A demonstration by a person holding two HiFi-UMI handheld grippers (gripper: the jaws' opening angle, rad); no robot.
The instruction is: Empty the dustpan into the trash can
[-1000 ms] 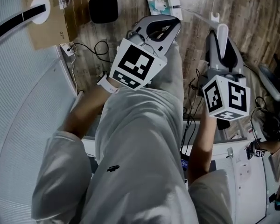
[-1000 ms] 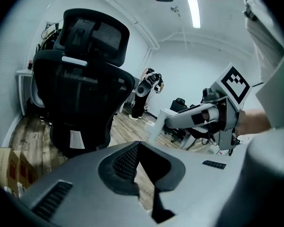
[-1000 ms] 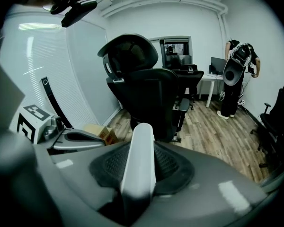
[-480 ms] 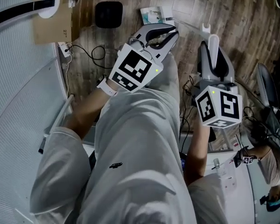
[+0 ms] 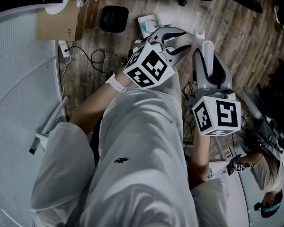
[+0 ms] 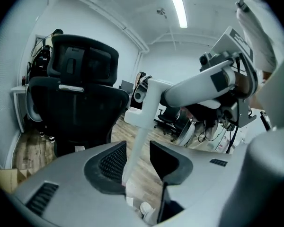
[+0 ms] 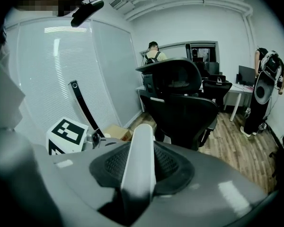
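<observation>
My right gripper [image 5: 207, 51] [image 7: 139, 161] is shut on a thick white handle [image 7: 141, 141] that stands up between its pads. From that handle's top a thin white rod [image 6: 138, 131] runs through my left gripper [image 5: 184, 39] [image 6: 138, 151], whose jaws are opening; the rod lies by the left pad with a gap on the other side. The right gripper [image 6: 206, 82] shows in the left gripper view, at the rod's upper end. On the wooden floor lie a black round bin [image 5: 114, 19] and a white and teal thing [image 5: 149, 23]; whether that is the pan I cannot tell.
The person's light trousers [image 5: 137, 150] fill the head view's middle. A black office chair [image 6: 78, 103] [image 7: 180, 103] stands close ahead. A cardboard box [image 5: 61, 18] and cables [image 5: 92, 56] lie by the curved glass wall. People [image 7: 154, 51] are at the far desks.
Both grippers have risen and shifted in the head view, the right one more. The left jaws, shut on the thin rod before, have spread apart. The right grip is unchanged.
</observation>
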